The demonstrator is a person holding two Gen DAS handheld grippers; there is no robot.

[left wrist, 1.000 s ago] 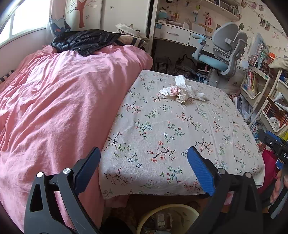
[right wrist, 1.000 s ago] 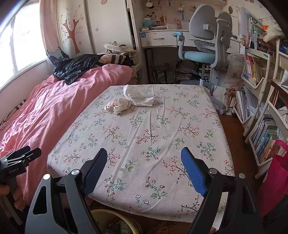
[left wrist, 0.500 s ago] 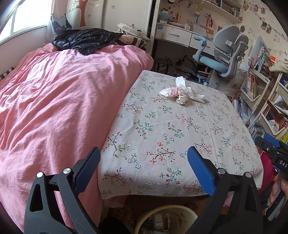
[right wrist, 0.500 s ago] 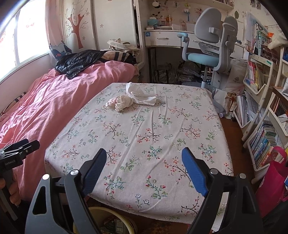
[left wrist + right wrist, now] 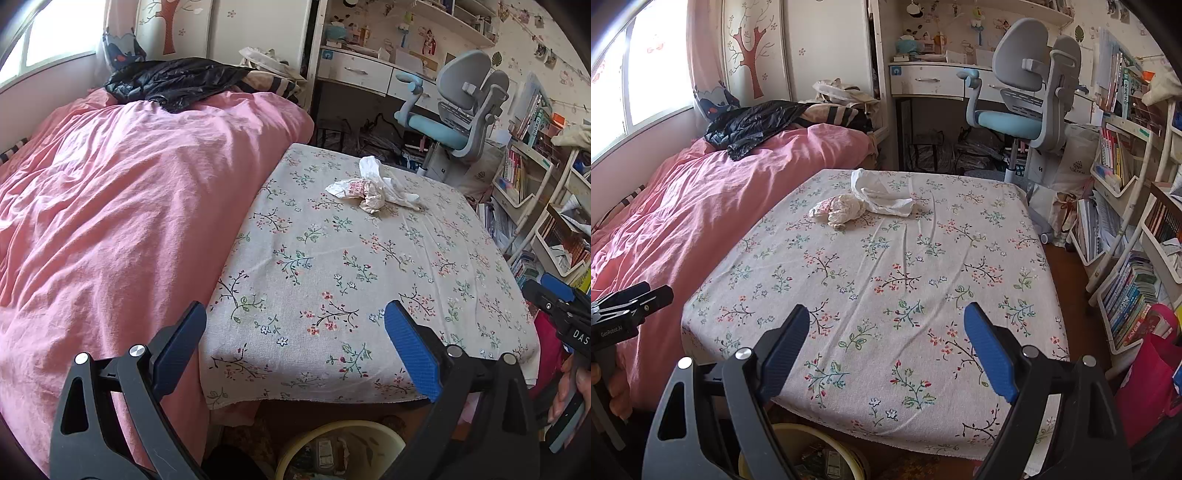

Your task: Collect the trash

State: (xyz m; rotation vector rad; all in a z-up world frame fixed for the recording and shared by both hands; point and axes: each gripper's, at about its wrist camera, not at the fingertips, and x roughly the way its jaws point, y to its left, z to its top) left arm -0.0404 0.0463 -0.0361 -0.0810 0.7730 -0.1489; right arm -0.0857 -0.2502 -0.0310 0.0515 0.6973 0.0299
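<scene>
Two pieces of trash lie together at the far end of the flowered tablecloth [image 5: 332, 266] [image 5: 886, 266]: a crumpled printed wrapper [image 5: 364, 192] [image 5: 840, 210] and a white crumpled tissue [image 5: 388, 181] [image 5: 879, 194] touching it. My left gripper [image 5: 295, 325] hangs open over the near left corner of the table, nothing between its blue pads. My right gripper [image 5: 882, 326] is open above the near edge, also empty, far from the trash. A yellowish bin [image 5: 343, 450] [image 5: 798, 458] with litter inside stands on the floor under the table's near edge.
A bed with a pink duvet [image 5: 122, 221] [image 5: 701, 206] runs along the table's left side, a black jacket [image 5: 173, 81] on it. A grey and blue desk chair [image 5: 1027, 99] stands beyond the table. Bookshelves [image 5: 1126, 240] and a pink bag [image 5: 1148, 380] crowd the right.
Both views have shifted only slightly; the trash and both open grippers stay as they were.
</scene>
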